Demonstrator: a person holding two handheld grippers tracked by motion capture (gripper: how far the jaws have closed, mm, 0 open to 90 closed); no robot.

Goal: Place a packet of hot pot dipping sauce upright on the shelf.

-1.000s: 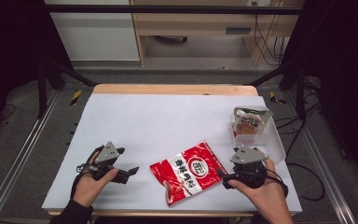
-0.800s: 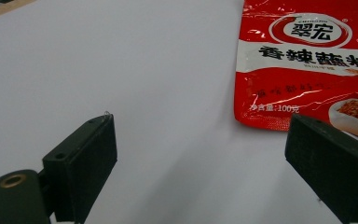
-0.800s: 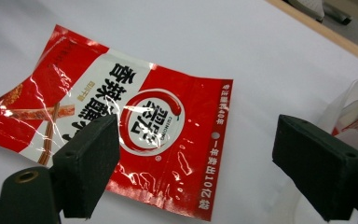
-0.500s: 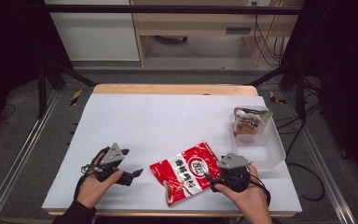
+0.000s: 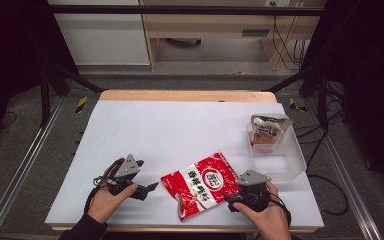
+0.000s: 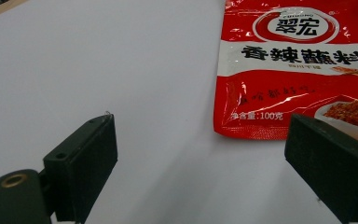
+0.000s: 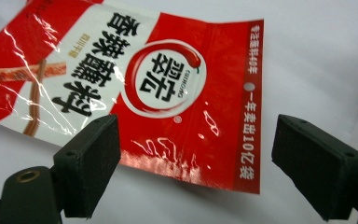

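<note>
Red foil pouch [image 5: 200, 183] lies flat on the white table [image 5: 180, 130], near the front edge and roughly midway between the 2 grippers. Its long axis runs diagonally: the end with the round logo points toward the clear plastic bin [image 5: 286, 156], the opposite end toward the person's side.

Right gripper [image 5: 236, 198]: released, jaws spread wide, nothing between them. It sits at the pouch's logo end, touching or all but touching the edge in the high view. In the right gripper view the pouch [image 7: 158, 93] spans the gap between the 2 jaws, its sealed end with the hang hole lying just ahead of them.

Left gripper [image 5: 152, 187]: also released and empty. It stands on the far side of the pouch from the bin, with a strip of bare table between its tips and the foil. In the left gripper view the pouch [image 6: 298, 70] lies ahead and toward the right-hand jaw, its bottom seam nearest.

Assessment: the right gripper is the nearer of the 2 and is lined up on the sealed end, so a pinch there appears the likely next move. The pouch lies flat, so a jaw would have to get under the edge.

The bin holds 1 upright sachet [image 5: 266, 133] at its far end.
</note>
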